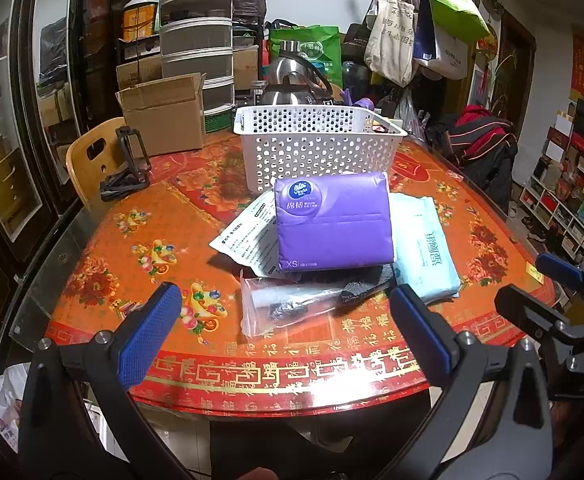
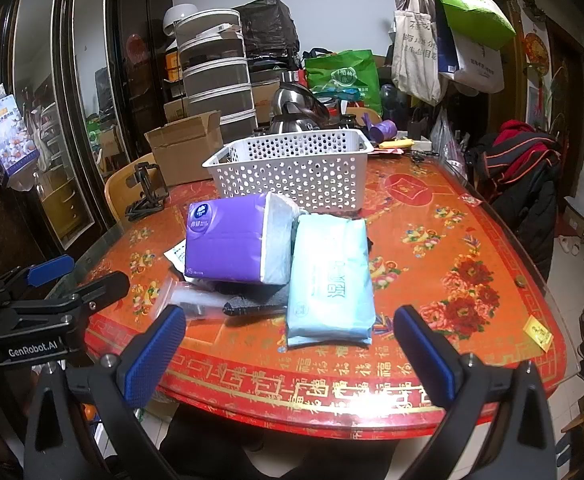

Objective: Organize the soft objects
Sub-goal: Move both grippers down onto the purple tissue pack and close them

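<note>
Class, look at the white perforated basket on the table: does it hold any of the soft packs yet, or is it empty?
No packs visibly inside. The purple tissue pack and pale blue wipes pack lie on the table in front of the white basket; its floor is hidden.

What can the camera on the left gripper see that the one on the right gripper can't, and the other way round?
Only the left wrist view shows the purple tissue pack's whole printed front and more of the white leaflet beneath it. Only the right wrist view shows the pack's pale end, the blue wipes pack entire, and a bag hanging on the cabinet. Both show the white basket, clear zip bag, and each open hand-held gripper.
</note>
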`<state>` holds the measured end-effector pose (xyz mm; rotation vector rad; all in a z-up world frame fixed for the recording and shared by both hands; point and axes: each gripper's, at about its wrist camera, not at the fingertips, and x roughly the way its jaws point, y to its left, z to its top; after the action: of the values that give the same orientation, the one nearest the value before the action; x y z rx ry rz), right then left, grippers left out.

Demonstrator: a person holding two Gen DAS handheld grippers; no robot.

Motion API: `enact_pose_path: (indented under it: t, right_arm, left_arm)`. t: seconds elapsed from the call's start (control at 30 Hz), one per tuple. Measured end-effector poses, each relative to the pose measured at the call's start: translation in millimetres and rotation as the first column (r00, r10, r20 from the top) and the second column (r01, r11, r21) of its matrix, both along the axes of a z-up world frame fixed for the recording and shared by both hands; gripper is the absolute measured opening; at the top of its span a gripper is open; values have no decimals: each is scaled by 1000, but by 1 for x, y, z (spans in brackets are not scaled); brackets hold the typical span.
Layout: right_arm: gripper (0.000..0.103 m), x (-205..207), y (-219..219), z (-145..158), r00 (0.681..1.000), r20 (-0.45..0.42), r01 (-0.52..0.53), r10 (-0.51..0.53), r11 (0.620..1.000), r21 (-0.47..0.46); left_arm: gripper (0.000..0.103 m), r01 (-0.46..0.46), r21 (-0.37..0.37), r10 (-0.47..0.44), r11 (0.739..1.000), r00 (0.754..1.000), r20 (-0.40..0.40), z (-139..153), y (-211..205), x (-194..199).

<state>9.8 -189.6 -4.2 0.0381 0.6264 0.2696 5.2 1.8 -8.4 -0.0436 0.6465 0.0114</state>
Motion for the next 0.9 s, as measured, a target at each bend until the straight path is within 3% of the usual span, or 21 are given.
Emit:
enact_pose_path:
  t: [0.33, 0.5, 0.63, 0.77, 0.9]
  right_arm:
    - [103, 2, 0, -2, 1000, -5, 2, -2, 1000, 4]
    - [103, 17, 0, -11, 1000, 4, 9, -9, 1000, 16]
    - [103, 41, -1, -28, 999, -40, 11, -9, 999, 39]
    - [103, 61, 4, -41, 998, -67, 0, 3, 999, 41]
    - [92, 74, 14, -43, 997, -58, -47, 49, 998, 32]
  left_arm:
    - [103, -4, -22, 4, 1000, 1000, 1, -4, 8, 11]
    - [103, 1, -70, -1, 998, 1000, 1, -15, 25, 37]
    - [103, 21, -128, -28, 992, 998, -52, -33, 43, 68]
    - [103, 51, -131, -62, 990, 995, -77, -48, 50, 90]
    - [103, 122, -154, -129, 981, 991, -37, -49, 53, 103]
